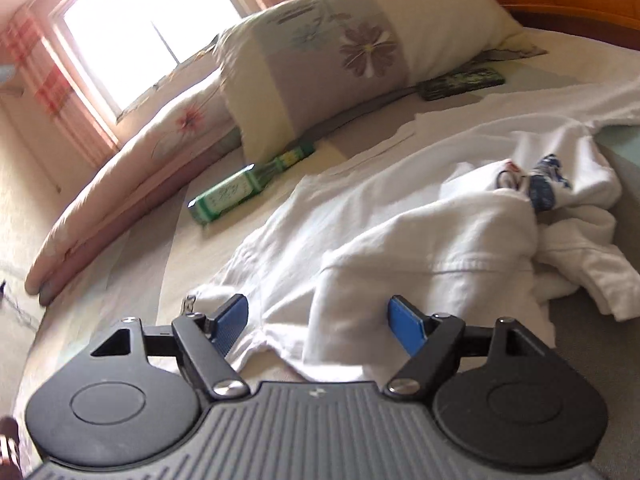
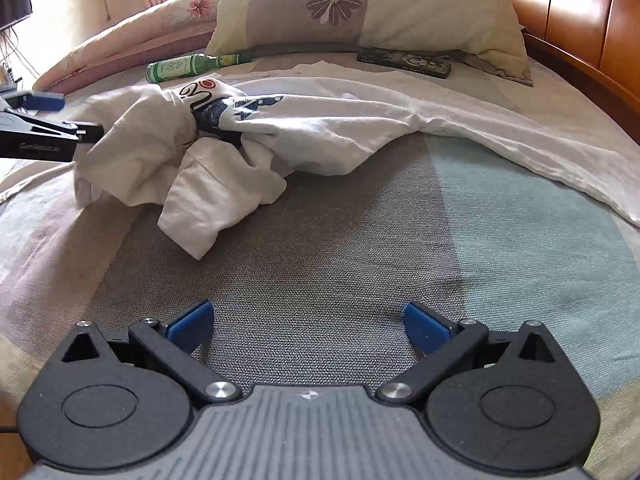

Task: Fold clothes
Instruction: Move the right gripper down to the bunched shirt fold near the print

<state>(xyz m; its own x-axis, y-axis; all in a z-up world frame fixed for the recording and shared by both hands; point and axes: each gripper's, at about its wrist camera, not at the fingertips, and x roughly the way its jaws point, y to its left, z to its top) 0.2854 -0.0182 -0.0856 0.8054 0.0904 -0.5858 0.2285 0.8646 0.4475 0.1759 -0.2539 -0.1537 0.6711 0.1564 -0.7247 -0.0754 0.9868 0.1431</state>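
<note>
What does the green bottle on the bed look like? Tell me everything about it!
The green bottle lies on its side on the bedspread, up near the flowered pillow. It looks like green glass, with a pale label bearing green patterns around its body and a striped green and pale wrap on its long neck. The neck points toward the pillow, and its tip seems to reach the pillow's lower edge. The crumpled white shirt lies close by, apparently not touching it. Neither gripper is holding it.

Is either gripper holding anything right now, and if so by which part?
Nothing is held. The left gripper is open with the white shirt lying between its fingers; the right gripper is open over bare bedspread.
</note>
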